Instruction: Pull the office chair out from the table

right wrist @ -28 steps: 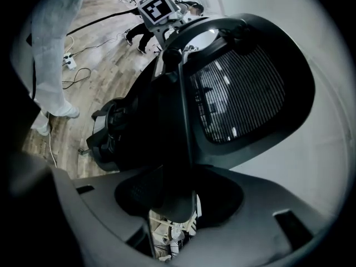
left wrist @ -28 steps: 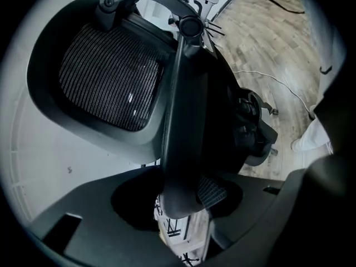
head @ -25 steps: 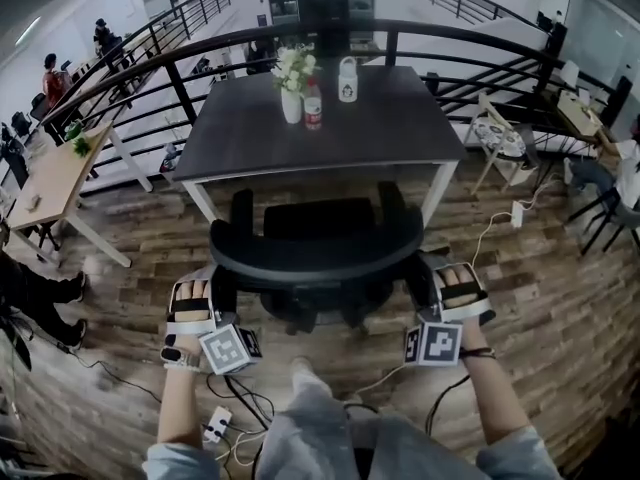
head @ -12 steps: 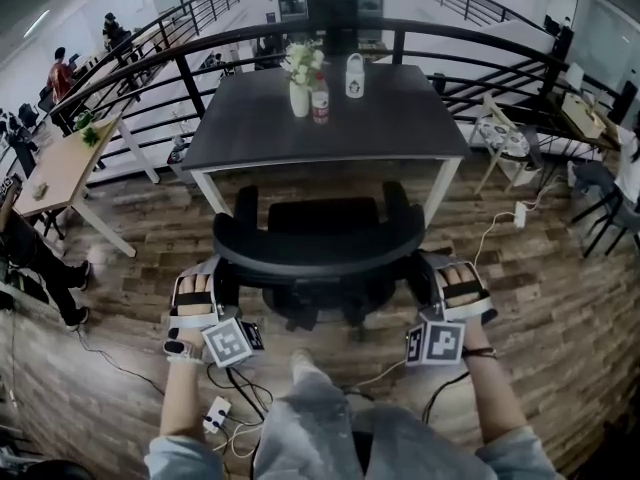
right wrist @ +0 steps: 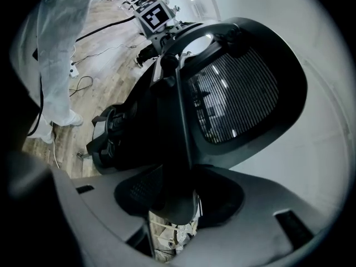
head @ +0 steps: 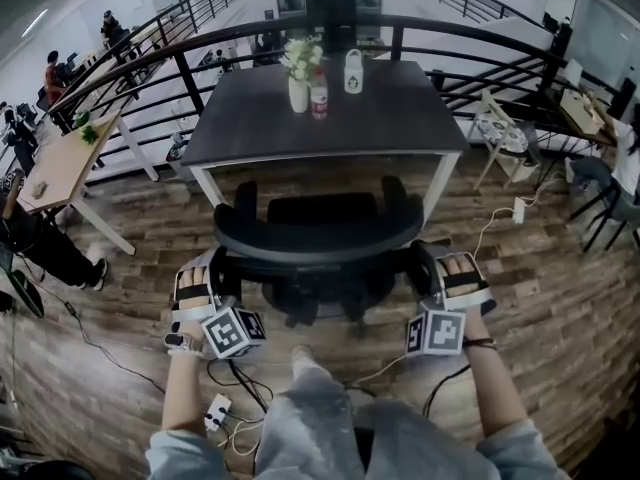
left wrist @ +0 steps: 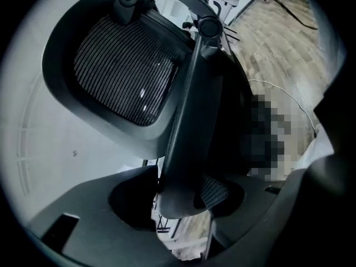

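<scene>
Office chair [head: 315,240] stands on the wood floor [head: 540,298] at the near edge of the dark bench [head: 240,138], between the bench's two white front legs. The seat and both armrests point at the bench, close to its edge, and the curved backrest faces the person. It is not tucked under.

Left claw [head: 216,270] is at the left end of the backrest rim, right claw [head: 426,266] at the right end, one on each side of the chair and about level with each other. The marker cubes sit behind the claws, nearer the person.

Left gripper view: the dark backrest frame runs down between the two jaws. The jaws are opening, with the frame between them, lying against one jaw and a sliver of textured pad bare on the other side. The grip looks loosened, not clamped. The mesh panel fills the upper left of that view.

Right gripper view: the frame edge sits between the jaws, which are closed on it with pads against the frame. The mesh panel is at upper right.

On the bench, at the far end away from the chair: vase with flowers [head: 299,90], small bottle [head: 319,99], white bottle [head: 352,73]. A black railing [head: 185,73] curves round behind the bench. Cables and a power strip [head: 217,413] lie on the floor by the person's feet.
</scene>
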`<state>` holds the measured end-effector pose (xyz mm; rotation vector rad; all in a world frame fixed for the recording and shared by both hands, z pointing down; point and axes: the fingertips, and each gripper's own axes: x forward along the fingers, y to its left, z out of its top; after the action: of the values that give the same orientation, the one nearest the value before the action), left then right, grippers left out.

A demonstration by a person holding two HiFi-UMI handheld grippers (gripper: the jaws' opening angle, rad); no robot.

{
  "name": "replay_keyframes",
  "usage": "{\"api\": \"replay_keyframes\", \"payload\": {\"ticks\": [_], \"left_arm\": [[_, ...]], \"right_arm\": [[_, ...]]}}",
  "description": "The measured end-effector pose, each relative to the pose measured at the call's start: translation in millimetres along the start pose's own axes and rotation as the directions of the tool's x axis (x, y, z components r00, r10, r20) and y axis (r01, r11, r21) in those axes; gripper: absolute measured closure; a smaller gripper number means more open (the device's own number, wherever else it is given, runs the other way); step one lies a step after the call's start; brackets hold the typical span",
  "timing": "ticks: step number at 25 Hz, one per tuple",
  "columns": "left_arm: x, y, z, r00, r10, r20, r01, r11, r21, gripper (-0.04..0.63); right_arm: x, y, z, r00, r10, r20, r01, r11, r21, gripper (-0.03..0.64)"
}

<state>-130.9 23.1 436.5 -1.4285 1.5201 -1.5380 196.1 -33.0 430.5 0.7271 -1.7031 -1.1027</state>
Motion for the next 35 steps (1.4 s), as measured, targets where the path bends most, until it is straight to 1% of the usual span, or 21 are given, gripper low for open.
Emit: {"api": "replay_keyframes", "payload": {"ticks": [6,9,13,16,18,19,20,21,23,25,27,28,31,32,35], "left_arm": [[-6.8,4.3,-5.5,1.000,-0.012,-0.029,0.009,0.993,-0.115,0.341],[-9.8,5.6,-9.1,0.999,-0.015,-0.047,0.006,0.981,-0.194,0.337],[-16.2,5.6,-10.5,0.998,-0.025,-0.060,0.007,0.959,-0.284,0.330],[-27.8,5.1,-11.4,0.998,-0.044,-0.045,0.024,0.927,-0.375,0.344],[-37.7,6.8,-9.4,0.999,-0.034,-0.029,0.018,0.898,-0.439,0.364],[-42.9,9.4,-7.6,1.000,-0.020,-0.022,0.007,0.879,-0.476,0.393],[-47.7,12.6,-5.8,1.000,-0.006,-0.017,-0.004,0.854,-0.519,0.410],[-52.1,15.8,-3.4,1.000,0.003,-0.013,-0.010,0.824,-0.566,0.411],[-60.7,22.6,3.9,1.000,0.011,0.003,-0.006,0.757,-0.653,0.449],[-69.7,32.2,13.7,0.999,0.025,0.021,-0.003,0.700,-0.714,0.483],[-76.2,40.2,23.8,0.998,0.043,0.038,0.001,0.654,-0.756,0.552],[-78.6,42.1,28.7,0.998,0.046,0.050,0.009,0.636,-0.772,0.571],[-85.1,43.0,44.1,0.995,0.029,0.092,0.057,0.594,-0.802,0.572],[-87.0,41.7,49.2,0.994,0.018,0.105,0.075,0.582,-0.809,0.586],[-91.6,30.9,62.4,0.989,-0.047,0.140,0.143,0.548,-0.824,0.586]], "right_arm": [[-10.4,-0.4,4.9,0.998,0.035,0.048,-0.040,0.993,0.109,0.413],[-18.3,-0.5,9.5,0.995,0.050,0.080,-0.064,0.981,0.183,0.413],[-28.3,0.8,17.3,0.989,0.065,0.131,-0.103,0.946,0.307,0.412],[-37.6,0.7,26.5,0.982,0.061,0.179,-0.131,0.903,0.409,0.413],[-43.2,-2.0,32.0,0.976,0.041,0.212,-0.141,0.865,0.481,0.420],[-45.5,-3.5,34.6,0.973,0.033,0.228,-0.150,0.842,0.518,0.443],[-47.4,-4.7,37.3,0.969,0.027,0.244,-0.163,0.816,0.554,0.466],[-49.5,-6.3,40.3,0.966,0.024,0.259,-0.177,0.790,0.587,0.476],[-55.3,-11.7,45.3,0.962,0.022,0.273,-0.198,0.746,0.636,0.477],[-59.6,-14.9,50.1,0.956,0.012,0.294,-0.215,0.708,0.673,0.518],[-61.7,-16.8,54.6,0.948,-0.007,0.318,-0.233,0.663,0.711,0.523],[-62.8,-18.4,56.4,0.946,-0.016,0.323,-0.238,0.642,0.729,0.524],[-65.5,-24.9,61.3,0.944,-0.039,0.329,-0.249,0.573,0.781,0.588],[-65.9,-26.4,62.6,0.942,-0.041,0.332,-0.256,0.552,0.794,0.603],[-64.9,-27.9,64.4,0.943,-0.044,0.331,-0.265,0.505,0.822,0.614]]}}
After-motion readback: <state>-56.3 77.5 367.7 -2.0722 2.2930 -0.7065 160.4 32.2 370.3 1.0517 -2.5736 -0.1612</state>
